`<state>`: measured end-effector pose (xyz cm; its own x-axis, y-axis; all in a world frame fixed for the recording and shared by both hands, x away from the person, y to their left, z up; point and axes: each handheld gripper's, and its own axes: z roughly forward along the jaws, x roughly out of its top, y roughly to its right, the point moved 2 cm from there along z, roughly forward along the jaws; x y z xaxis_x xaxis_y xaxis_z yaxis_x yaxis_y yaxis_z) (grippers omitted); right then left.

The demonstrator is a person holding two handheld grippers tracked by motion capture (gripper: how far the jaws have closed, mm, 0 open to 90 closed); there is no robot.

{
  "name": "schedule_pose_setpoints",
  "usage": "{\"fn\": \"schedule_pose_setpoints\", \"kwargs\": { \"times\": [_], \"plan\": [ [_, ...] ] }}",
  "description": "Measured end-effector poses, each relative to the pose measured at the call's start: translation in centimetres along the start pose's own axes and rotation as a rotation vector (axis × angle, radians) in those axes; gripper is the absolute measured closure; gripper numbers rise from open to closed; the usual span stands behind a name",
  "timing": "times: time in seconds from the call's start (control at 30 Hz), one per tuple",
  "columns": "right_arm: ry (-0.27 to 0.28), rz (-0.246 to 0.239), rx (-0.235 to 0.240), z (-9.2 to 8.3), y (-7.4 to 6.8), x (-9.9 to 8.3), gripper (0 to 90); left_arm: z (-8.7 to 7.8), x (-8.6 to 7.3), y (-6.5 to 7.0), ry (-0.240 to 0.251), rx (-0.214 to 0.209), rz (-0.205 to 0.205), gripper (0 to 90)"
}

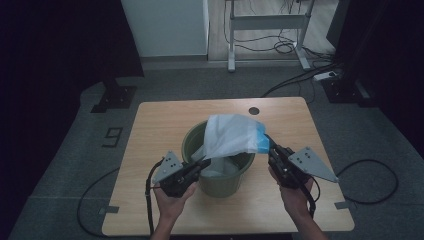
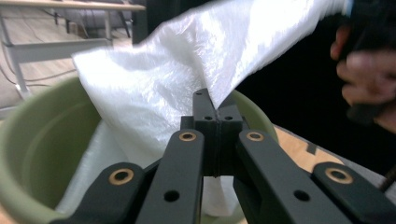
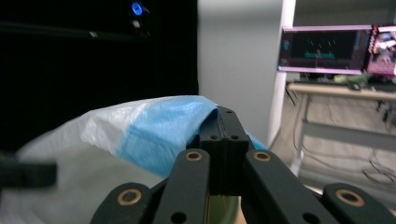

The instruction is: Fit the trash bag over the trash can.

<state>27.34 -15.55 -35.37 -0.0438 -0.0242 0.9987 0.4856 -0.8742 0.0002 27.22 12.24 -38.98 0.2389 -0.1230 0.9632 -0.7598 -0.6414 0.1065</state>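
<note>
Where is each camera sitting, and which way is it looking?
High view: above the person's side, looking forward and down on the table; both forearms and hands hold the left gripper and right gripper.
Left gripper view: on the left gripper, looking along its shut jaws at the white bag over the green bucket; the other hand is beyond.
Right gripper view: on the right gripper, jaws shut on the bag's blue edge, facing a desk with screens.
All three share the bag.

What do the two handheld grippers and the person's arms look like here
Both the left gripper and the right gripper are black, with two flat jaws pinned by brass-coloured rivets. Each carries a grey three-cornered plate dotted with small holes and trails a black cable. The forearms are bare, with no sleeves or gloves in view.
</note>
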Motion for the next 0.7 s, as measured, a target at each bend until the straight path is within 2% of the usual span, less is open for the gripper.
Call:
{"fn": "schedule_pose_setpoints", "kwargs": {
  "times": [0.13, 0.2, 0.33, 0.43, 0.47, 0.63, 0.7],
  "plan": [
    [0.029, 0.014, 0.033, 0.2, -0.5, 0.7, 89.0, 0.1, -0.7, 0.6, -0.024, -0.015, 0.008, 89.5],
    [0.024, 0.028, 0.062, 0.2, -0.8, 0.6, 89.0, 0.2, -1.2, 0.7, -0.034, -0.023, -0.003, 89.1],
    [0.013, 0.01, 0.069, 0.4, -1.1, 0.2, 89.0, 0.3, -1.9, 0.7, -0.041, -0.012, -0.01, 86.5],
    [0.006, 0.006, 0.073, 0.5, -1.0, 0.0, 89.0, 0.1, -1.8, 0.6, -0.019, 0.014, -0.021, 75.0],
    [0.005, 0.002, 0.073, 0.5, -1.0, 0.0, 89.0, -0.1, -1.7, 0.6, -0.006, 0.034, -0.026, 70.4],
    [-0.003, -0.009, 0.064, 0.5, -0.8, -0.1, 89.0, -1.0, -0.9, 0.6, 0.039, 0.086, -0.037, 40.3],
    [-0.007, -0.011, 0.061, 0.5, -0.8, -0.1, 89.0, -1.5, -0.6, 0.6, 0.059, 0.104, -0.034, 35.5]
  ]
}}
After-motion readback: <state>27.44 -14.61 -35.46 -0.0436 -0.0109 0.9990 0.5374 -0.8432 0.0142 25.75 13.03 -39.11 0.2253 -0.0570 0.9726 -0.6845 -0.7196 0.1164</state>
